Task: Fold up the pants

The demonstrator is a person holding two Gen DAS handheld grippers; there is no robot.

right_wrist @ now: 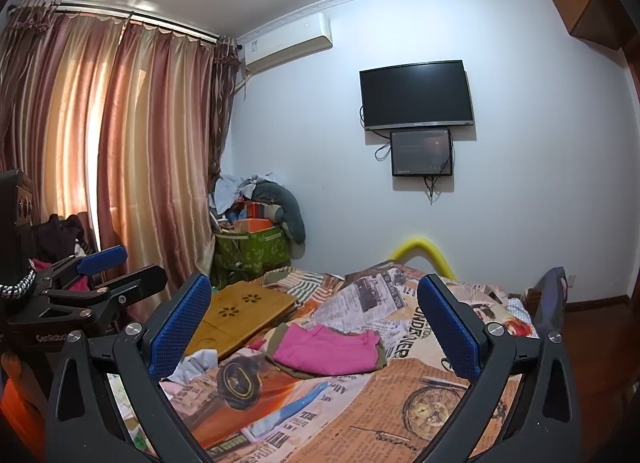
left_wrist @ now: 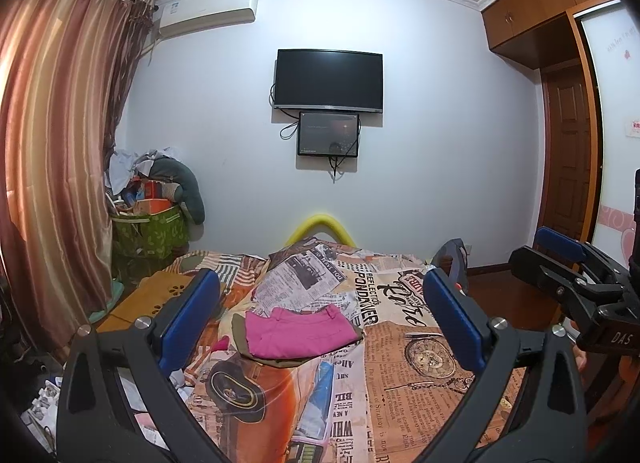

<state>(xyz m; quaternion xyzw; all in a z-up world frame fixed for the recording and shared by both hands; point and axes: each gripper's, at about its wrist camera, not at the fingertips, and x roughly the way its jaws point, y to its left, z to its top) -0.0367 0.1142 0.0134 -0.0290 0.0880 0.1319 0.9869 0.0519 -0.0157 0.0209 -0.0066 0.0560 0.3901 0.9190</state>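
Hand-held gripper [left_wrist: 320,311] — well short of pants [left_wrist: 302,333]

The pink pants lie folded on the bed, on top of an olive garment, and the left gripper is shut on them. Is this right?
Not quite. The left gripper is open and holds nothing, as the left wrist view shows. The pink pants do lie folded on the bed, on the olive garment.

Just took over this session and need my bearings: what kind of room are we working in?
A home bedroom, most likely: a bed with a newspaper-print cover, a wall-mounted TV, curtains, and folded pink pants on the bed.
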